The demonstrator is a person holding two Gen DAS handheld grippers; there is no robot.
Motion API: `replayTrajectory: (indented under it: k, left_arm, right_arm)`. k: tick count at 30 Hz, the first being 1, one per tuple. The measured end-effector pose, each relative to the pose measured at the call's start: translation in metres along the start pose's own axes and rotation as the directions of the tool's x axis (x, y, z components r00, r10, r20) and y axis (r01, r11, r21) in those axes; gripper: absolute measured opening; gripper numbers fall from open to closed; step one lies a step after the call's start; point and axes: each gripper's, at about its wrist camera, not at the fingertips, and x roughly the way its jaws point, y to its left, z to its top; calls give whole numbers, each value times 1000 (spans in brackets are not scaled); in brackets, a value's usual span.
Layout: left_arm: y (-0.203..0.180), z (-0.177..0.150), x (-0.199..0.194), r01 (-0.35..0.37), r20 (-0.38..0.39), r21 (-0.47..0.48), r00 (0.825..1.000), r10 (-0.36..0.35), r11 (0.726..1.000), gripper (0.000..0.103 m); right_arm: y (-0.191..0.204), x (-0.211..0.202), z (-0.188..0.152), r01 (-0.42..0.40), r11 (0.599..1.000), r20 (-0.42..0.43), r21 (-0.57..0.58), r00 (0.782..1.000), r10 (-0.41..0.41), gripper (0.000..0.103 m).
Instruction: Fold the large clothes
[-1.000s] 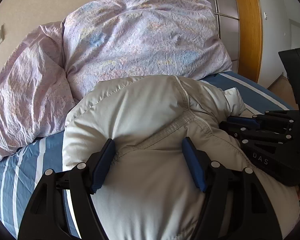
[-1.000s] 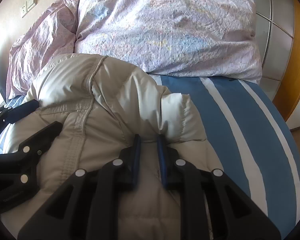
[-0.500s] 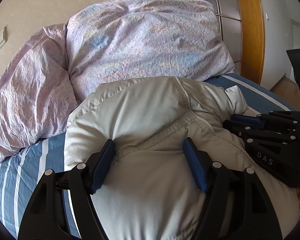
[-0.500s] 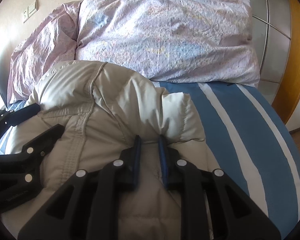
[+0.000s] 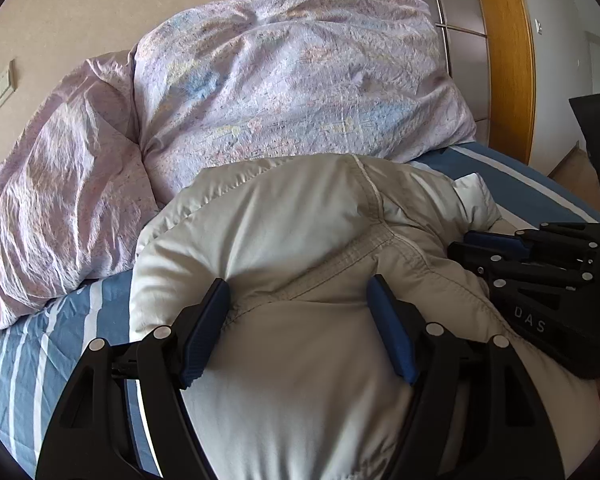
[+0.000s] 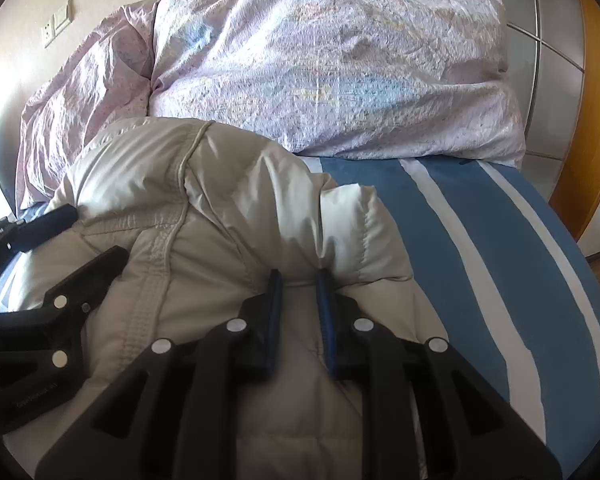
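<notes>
A puffy cream jacket (image 5: 300, 216) lies bundled on the blue-and-white striped bed sheet (image 5: 60, 340). My left gripper (image 5: 297, 282) straddles a thick fold of it near a stitched seam, its blue pads (image 5: 204, 328) wide apart and pressing into the padding. In the right wrist view the jacket (image 6: 220, 200) fills the lower left. There my right gripper (image 6: 299, 276) is shut on a thin pinch of fabric beside a puffed cuff. Each gripper shows in the other's view: the right gripper (image 5: 460, 240) at the right edge, the left gripper (image 6: 94, 232) at the left.
A big crumpled lilac duvet (image 5: 280, 80) and a pillow (image 5: 60, 180) are heaped just behind the jacket. Striped sheet (image 6: 480, 260) lies bare to the right. A wooden-framed wardrobe door (image 5: 508, 60) stands beyond the bed, and a wall switch (image 6: 56, 24) sits at the upper left.
</notes>
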Motion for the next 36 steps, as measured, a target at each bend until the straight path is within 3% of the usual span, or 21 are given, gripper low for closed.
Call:
replayTrajectory:
  k: [3, 5, 9, 21, 26, 27, 30, 31, 33, 36]
  left_arm:
    - [6, 3, -11, -2, -21, -20, 1000, 2, 1000, 76]
    - [19, 3, -29, 61, -28, -80, 998, -64, 995, 80]
    - [29, -3, -39, 91, -49, -98, 994, -96, 991, 84]
    - [4, -13, -13, -24, -11, -101, 1000, 23, 995, 92]
    - [11, -11, -19, -11, -17, -107, 1000, 9, 994, 92]
    - [18, -10, -27, 17, -21, -129, 1000, -20, 991, 92]
    - [48, -10, -49, 152, 2, -247, 988, -157, 957, 96]
    - [66, -11, -58, 219, 18, -296, 974, -224, 930, 101]
    - [91, -13, -67, 311, 35, -343, 947, -319, 886, 102]
    - [115, -18, -70, 367, 27, -383, 922, -387, 848, 102]
  right_arm:
    - [10, -1, 6, 49, 997, -57, -59, 997, -52, 19]
    - [11, -6, 10, 65, 996, -83, -59, 994, -70, 21]
    - [4, -19, 7, 39, 999, -76, -5, 996, -39, 29]
    - [-2, -1, -4, 55, 998, -21, 42, 998, -54, 29]
    - [4, -6, 2, 87, 996, -49, 21, 995, -86, 29]
    - [4, -11, 5, 96, 995, -65, 24, 993, -94, 34]
    - [-3, -50, 16, 99, 993, -64, 59, 993, -95, 98]
    - [-7, -64, 18, 81, 995, -31, 64, 996, -79, 99]
    - [-19, -91, 24, 42, 995, -2, 94, 999, -42, 101]
    - [-43, -99, 27, -52, 982, -62, 180, 996, 64, 101]
